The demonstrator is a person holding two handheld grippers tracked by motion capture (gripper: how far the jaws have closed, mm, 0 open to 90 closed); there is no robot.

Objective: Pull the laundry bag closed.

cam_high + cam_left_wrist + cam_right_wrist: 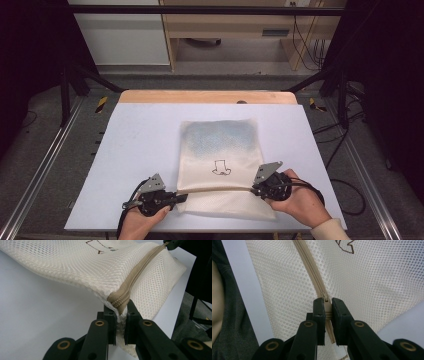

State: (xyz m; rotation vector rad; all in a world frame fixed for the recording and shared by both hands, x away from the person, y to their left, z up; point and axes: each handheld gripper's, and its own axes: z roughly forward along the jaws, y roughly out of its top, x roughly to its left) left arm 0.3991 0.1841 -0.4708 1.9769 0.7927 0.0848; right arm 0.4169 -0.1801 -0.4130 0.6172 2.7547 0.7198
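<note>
1. Zipper (215, 190) is what the work turns on: a tan line that runs across the near part of a cream mesh bag (220, 150), from the person's left to the right, roughly parallel to the near edge of the white worktop (140, 135).

2. The bag lies flat in the middle-right of the worktop, long axis pointing away from the person, a small line drawing on its upper face and a bluish tint toward the far end.

3. The left hand-held gripper (181, 196) sits at the bag's left edge. In the left gripper view its jaws are pinched narrow on the zipper's end (119, 302) and the mesh folded around it, lifting that corner a little off the surface.

4. The right hand-held gripper (255, 188) sits at the opposite end of the same line. In the right gripper view its jaws are clamped tight on a small tan piece on the zipper track (327, 307), which looks like the slider or its pull; I cannot tell which.

5. The zipper therefore stretches straight between the two grippers, each holding one end. The teeth look closed along the visible length.

6. My judgement: the left hand anchors the bag while the right, already on the slider, would draw it along the track toward the left.
</note>
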